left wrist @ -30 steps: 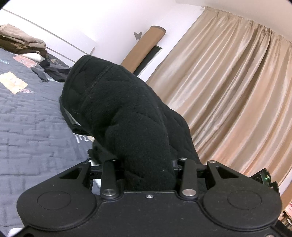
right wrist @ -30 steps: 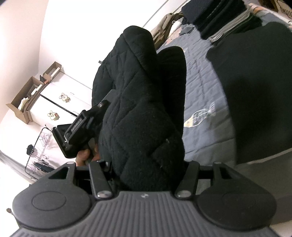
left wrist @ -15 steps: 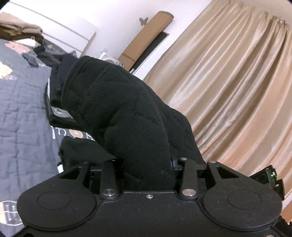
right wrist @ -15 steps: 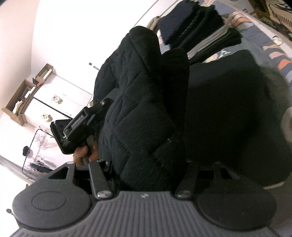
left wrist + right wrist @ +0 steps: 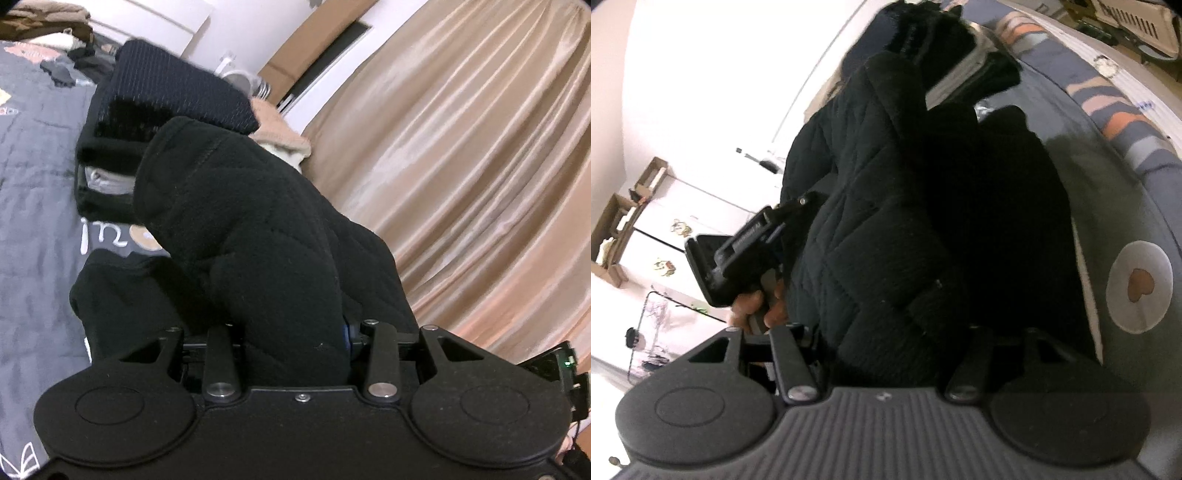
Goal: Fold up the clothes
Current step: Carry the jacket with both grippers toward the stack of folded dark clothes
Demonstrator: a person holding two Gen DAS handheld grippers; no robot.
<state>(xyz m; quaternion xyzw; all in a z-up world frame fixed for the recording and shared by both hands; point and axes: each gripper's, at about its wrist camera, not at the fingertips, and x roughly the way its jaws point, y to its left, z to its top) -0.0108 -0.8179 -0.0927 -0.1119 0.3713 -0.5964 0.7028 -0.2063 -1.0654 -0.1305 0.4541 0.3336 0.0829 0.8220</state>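
A black quilted fleece garment [image 5: 240,236] bulges up between the fingers of my left gripper [image 5: 291,343], which is shut on it; the fabric hides the fingertips. Its lower part hangs down onto the grey bed cover [image 5: 33,206]. In the right wrist view the same garment [image 5: 886,221] fills the middle, and my right gripper [image 5: 894,350] is shut on another bunch of it. Just left of the fabric there, a hand [image 5: 753,306] holds the left gripper's body [image 5: 746,243].
A stack of folded dark clothes [image 5: 155,107] lies on the bed just beyond the garment, also seen as the stack [image 5: 923,40]. A beige plush item [image 5: 280,144] sits beside it. Tan curtains [image 5: 461,166] hang at the right. The bed edge [image 5: 1137,147] curves right.
Both grippers have carried the garment closer to the stack of folded clothes, which now looks larger. The garment's lower part now rests on the bed. Both grips are unchanged.
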